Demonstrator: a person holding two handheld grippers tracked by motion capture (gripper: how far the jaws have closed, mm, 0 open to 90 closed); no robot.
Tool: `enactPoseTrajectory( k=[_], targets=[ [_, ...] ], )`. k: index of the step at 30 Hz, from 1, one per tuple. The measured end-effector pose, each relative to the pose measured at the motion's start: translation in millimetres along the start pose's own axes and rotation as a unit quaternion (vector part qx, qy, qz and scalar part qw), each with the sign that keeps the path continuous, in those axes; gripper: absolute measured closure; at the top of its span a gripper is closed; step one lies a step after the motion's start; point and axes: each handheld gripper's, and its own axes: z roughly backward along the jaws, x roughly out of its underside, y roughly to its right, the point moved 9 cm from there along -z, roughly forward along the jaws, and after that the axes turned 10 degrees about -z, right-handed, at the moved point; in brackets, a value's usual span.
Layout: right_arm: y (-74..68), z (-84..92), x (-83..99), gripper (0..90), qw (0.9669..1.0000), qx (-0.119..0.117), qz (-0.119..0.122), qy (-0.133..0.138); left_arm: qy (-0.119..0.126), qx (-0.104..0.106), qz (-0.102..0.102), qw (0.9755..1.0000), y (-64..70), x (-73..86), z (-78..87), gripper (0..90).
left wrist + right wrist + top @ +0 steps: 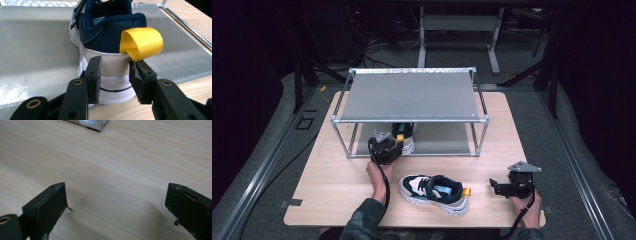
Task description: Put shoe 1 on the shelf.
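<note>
A navy and white shoe (110,32) with a yellow heel loop (141,42) stands on the lower grey shelf (32,50) of a metal rack (409,120), its heel at the shelf's front edge. My left gripper (115,72) is shut on that shoe's white heel, one pad on each side; seen from above, the left gripper (396,144) reaches under the rack's front rail to the shoe (407,141). A matching second shoe (434,192) lies on the table near the front. My right gripper (493,187) is to the right of it, open and empty above bare wood (117,207).
The rack's top shelf (409,95) covers most of the lower one. The wooden table (332,180) has bare room left of the second shoe and right of the rack. A metal corner of the rack (93,123) shows far ahead of the right gripper.
</note>
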Motion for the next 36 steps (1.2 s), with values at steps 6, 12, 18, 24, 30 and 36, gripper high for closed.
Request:
enactPoseTrajectory(
  k=[6,12,18,24,30,36],
  targets=[
    [0.0,0.1,0.0,3.4,1.0000,0.000,0.000,0.000,0.000,0.000,0.000,1.0000,1.2,-0.4,-2.7,61.6],
    [0.2,-0.2,-0.9,3.4,1.0000,0.000,-0.003,0.008,-0.003,0.001,0.002,1.0000,1.7,-0.4,-6.8,60.0],
    [-0.2,-0.1,-1.0,3.4,1.0000,-0.002,-0.004,0.008,-0.022,-0.011,-0.015,0.9996,0.7,0.9,-4.1,47.2],
    [-0.1,0.5,-1.7,3.7,0.9999,-0.007,-0.005,0.013,-0.017,-0.002,-0.032,0.9993,3.1,-3.2,14.0,22.5],
    [-1.3,0.1,-1.0,4.0,0.9999,-0.009,-0.003,0.009,-0.025,0.011,-0.059,0.9979,5.4,0.6,33.1,15.2],
    [-2.2,-0.8,-0.6,4.1,0.9999,-0.015,-0.001,0.003,-0.045,0.021,-0.080,0.9955,-0.5,11.2,54.1,11.4]
  ],
)
